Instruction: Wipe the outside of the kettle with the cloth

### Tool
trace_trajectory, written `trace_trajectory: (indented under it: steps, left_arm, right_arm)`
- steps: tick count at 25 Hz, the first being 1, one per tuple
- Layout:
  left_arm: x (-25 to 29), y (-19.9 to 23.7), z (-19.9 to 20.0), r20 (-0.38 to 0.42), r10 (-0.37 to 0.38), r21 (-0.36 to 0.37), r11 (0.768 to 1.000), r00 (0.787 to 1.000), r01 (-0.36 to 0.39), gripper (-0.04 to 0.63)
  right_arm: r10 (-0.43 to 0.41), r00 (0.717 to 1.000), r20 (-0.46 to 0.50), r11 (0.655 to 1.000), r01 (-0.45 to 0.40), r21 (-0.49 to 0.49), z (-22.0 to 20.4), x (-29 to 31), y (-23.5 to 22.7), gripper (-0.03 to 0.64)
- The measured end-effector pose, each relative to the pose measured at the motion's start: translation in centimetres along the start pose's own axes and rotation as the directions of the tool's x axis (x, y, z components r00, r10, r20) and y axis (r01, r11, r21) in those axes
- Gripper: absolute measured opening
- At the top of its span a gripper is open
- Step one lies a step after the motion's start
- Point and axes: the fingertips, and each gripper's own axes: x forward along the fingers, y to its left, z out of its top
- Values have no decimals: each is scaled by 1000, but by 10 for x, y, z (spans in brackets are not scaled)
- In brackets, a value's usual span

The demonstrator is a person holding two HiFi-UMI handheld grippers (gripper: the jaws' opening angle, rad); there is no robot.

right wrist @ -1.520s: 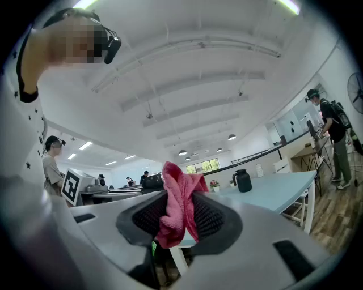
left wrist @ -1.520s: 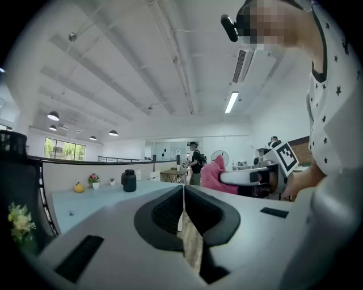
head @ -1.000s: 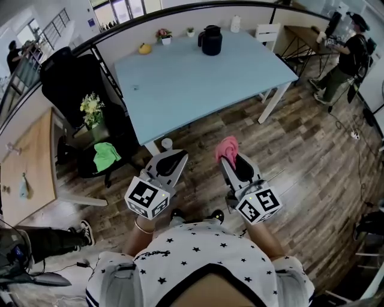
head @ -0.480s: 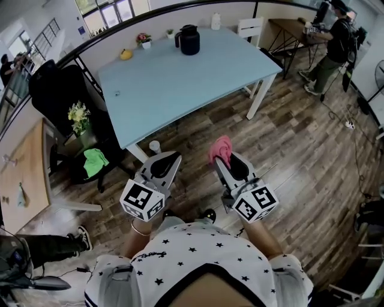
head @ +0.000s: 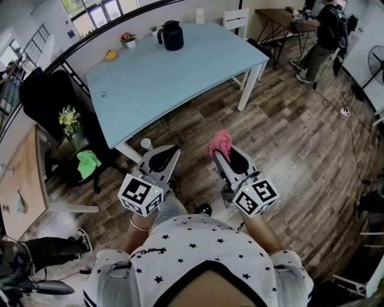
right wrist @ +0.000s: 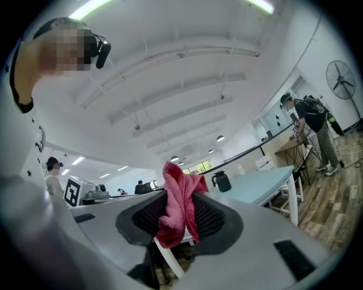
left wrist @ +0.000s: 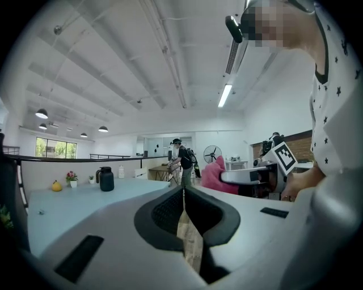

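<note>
A black kettle point(head: 173, 35) stands at the far end of the light blue table point(head: 180, 84); it also shows small in the left gripper view point(left wrist: 106, 179) and the right gripper view point(right wrist: 220, 182). My right gripper point(head: 221, 154) is shut on a pink cloth point(head: 219, 142), which bunches between its jaws point(right wrist: 180, 207). My left gripper point(head: 157, 158) is shut with nothing in it, its jaws pressed together point(left wrist: 182, 195). Both grippers hover over the wooden floor, well short of the table and far from the kettle.
On the table's far edge sit a yellow object point(head: 111, 55), a small flower pot point(head: 128, 39) and a white bottle point(head: 200, 15). A black chair point(head: 45, 102) with flowers point(head: 69, 120) and a green cloth point(head: 88, 163) stands left. A person point(head: 321, 33) stands at a desk far right.
The view has shifted: table and kettle slid left and farther up in the head view. Both grippers kept their pose, the right one still holding the pink cloth.
</note>
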Motion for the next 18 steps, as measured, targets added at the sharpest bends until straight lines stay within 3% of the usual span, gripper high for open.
trace_trajectory:
  steps: [5, 18]
  left_arm:
    - [18, 2, 4, 12, -26, 16, 1000, 1000, 26, 32]
    - [101, 58, 10, 30, -103, -3, 995, 994, 103, 32]
  right_arm:
    - [-19, 1000, 5, 1000, 19, 0, 2, 5, -16, 137]
    - [-86, 996, 4, 996, 87, -16, 23, 59, -76, 138]
